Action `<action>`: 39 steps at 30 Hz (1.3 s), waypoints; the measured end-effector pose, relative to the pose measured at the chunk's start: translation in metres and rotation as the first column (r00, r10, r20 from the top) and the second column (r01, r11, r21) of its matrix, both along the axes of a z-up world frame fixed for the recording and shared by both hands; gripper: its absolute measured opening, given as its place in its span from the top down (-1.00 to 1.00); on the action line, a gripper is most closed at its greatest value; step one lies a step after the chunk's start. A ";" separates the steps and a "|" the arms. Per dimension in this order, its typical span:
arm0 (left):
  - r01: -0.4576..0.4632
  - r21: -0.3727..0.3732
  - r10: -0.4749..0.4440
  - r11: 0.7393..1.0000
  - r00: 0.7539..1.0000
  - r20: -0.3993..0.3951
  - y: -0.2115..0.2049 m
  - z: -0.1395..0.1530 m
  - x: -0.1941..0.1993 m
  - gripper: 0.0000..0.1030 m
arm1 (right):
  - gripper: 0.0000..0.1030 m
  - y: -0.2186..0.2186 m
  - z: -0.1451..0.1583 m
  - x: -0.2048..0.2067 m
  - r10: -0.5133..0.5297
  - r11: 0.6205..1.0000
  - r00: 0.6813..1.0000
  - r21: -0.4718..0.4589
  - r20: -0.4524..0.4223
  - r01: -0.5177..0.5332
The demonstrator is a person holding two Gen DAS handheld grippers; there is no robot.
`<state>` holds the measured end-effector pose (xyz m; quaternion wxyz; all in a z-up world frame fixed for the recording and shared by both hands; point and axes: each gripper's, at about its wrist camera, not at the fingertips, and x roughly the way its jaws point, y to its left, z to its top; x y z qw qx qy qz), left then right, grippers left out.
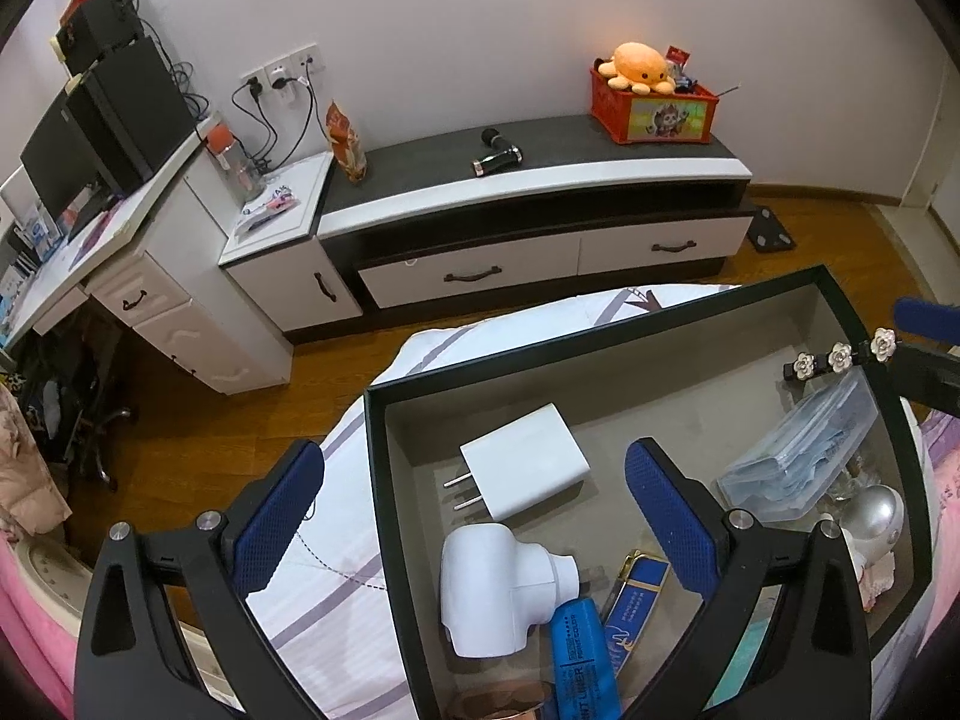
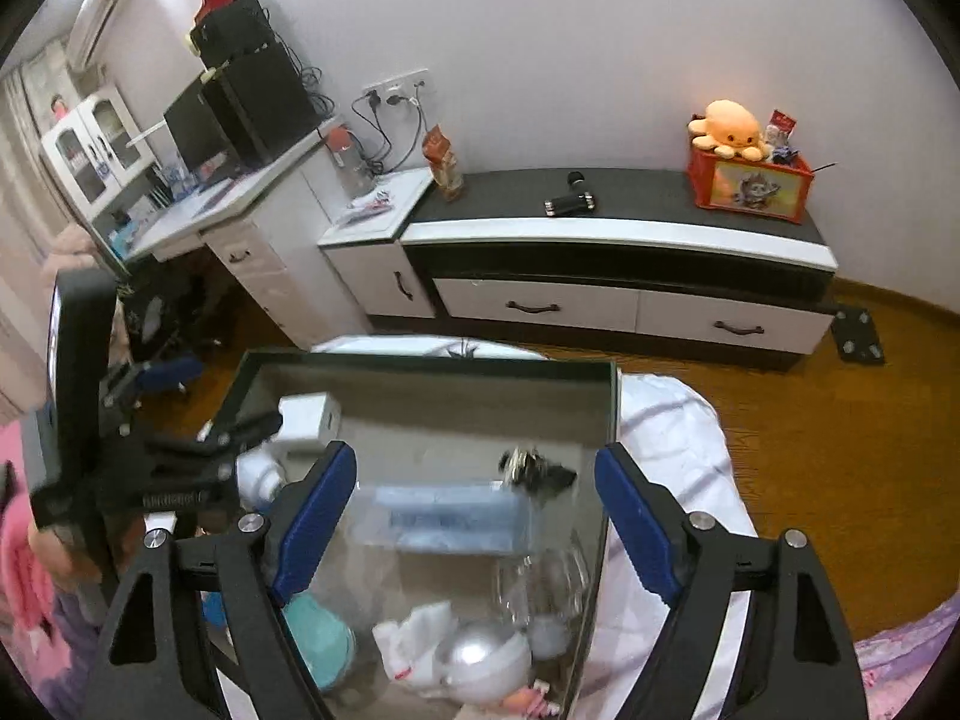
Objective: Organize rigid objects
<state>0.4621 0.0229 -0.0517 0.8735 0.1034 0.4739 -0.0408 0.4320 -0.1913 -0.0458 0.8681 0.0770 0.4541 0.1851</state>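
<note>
Both grippers hang over the black box, and I see nothing held in either. On my left gripper [image 1: 474, 516] the jaws stand spread about as wide as they go, straddling the box's left wall [image 1: 384, 516], one blue pad out over the bedsheet [image 1: 336, 576] and the other inside. Just beyond it, on the box floor, lie a white charger plug [image 1: 525, 468], a white nozzle-shaped device [image 1: 498, 588], a blue highlighter pen [image 1: 579, 654] and a blue-and-gold lighter [image 1: 633, 600]. My right gripper [image 2: 474, 516] is open too, with no pad touching anything; ahead of it a clear plastic case [image 2: 447, 519] lies flat in the box, a flower-trimmed hair clip [image 2: 534, 468] blurred at its far end. Nearer me sit a silver ball-shaped item [image 2: 480, 657] and a teal object [image 2: 318, 639]. Past the bed stands the TV cabinet [image 2: 618, 228] with an orange plush octopus [image 2: 729, 129] on a red crate [image 2: 750, 189].
</note>
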 end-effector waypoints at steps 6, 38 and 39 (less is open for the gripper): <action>-0.010 0.021 0.010 1.000 1.000 -0.001 0.001 0.000 0.000 -0.98 | -0.51 0.014 -0.022 0.004 0.045 0.999 0.996 -0.001 -0.071 -0.045; -0.110 -0.099 0.136 0.989 0.940 0.313 0.018 0.102 -0.239 -0.99 | -0.55 0.032 0.097 -0.234 0.022 0.981 0.948 -0.188 0.319 0.040; -0.120 -0.109 0.149 0.987 0.938 0.313 0.018 0.098 -0.253 -0.99 | -0.56 0.033 0.095 -0.248 0.020 0.982 0.945 -0.184 0.328 0.043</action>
